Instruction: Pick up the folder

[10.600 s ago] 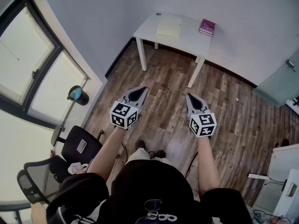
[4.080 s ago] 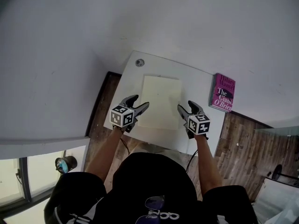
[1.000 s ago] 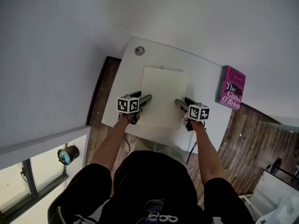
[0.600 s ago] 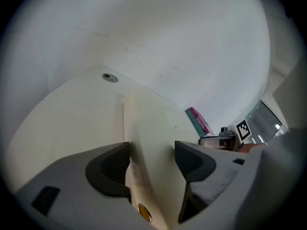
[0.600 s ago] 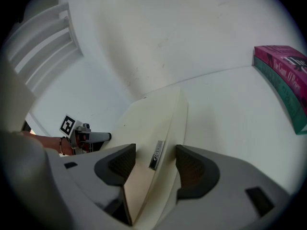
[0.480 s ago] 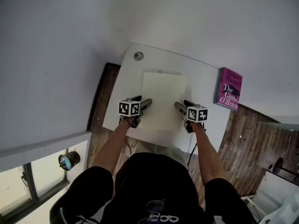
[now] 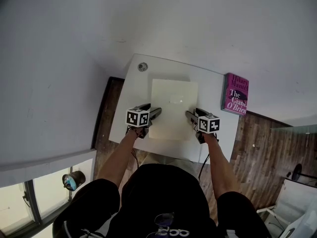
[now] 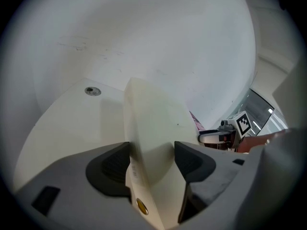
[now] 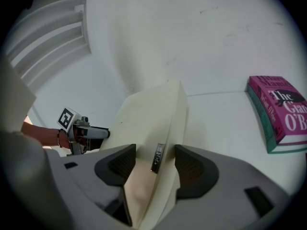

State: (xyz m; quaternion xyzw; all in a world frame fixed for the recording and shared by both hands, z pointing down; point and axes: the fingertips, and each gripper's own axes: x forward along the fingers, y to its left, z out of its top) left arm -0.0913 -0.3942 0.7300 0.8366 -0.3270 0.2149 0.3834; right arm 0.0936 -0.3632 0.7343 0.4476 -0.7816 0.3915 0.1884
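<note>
**Folder.** The cream folder (image 7: 173, 108) sits over the middle of the white table (image 7: 132, 100), long sides running away from me. In both gripper views it bows up between the two grips. A band of shadow lies on the table along its far edge and left side. I judge it is at least partly off the surface, but I cannot confirm that the whole of it is clear.

**Grip.** The left gripper (image 7: 156, 112) has its jaws clamped on the folder's left edge, near the end closest to me, and the sheet fills the gap between the pads. The right gripper (image 7: 190, 114) is clamped the same way on the right edge, opposite.

**Progress.** Approach and grasp are done on both sides. What is left is a level lift until the folder is plainly clear of the table. The risk I see is sagging or slipping, since the stock looks thin and flexes.

**Markings.**
- The folder's right edge carries a small metal tag (image 9: 157, 158). Its print is too blurred to read.
- A brass stud (image 8: 141, 205) shows on the left edge.

**Surroundings.**
- A magenta book (image 7: 236, 94) lies on the table's right end, well apart from the folder. The cover reads "Hilary Mantel", "The Giant, O'Brien".
- A small round fitting (image 7: 142, 67) sits in the table's far left corner.
- The wood floor (image 7: 257, 143) shows beyond the table.
</note>
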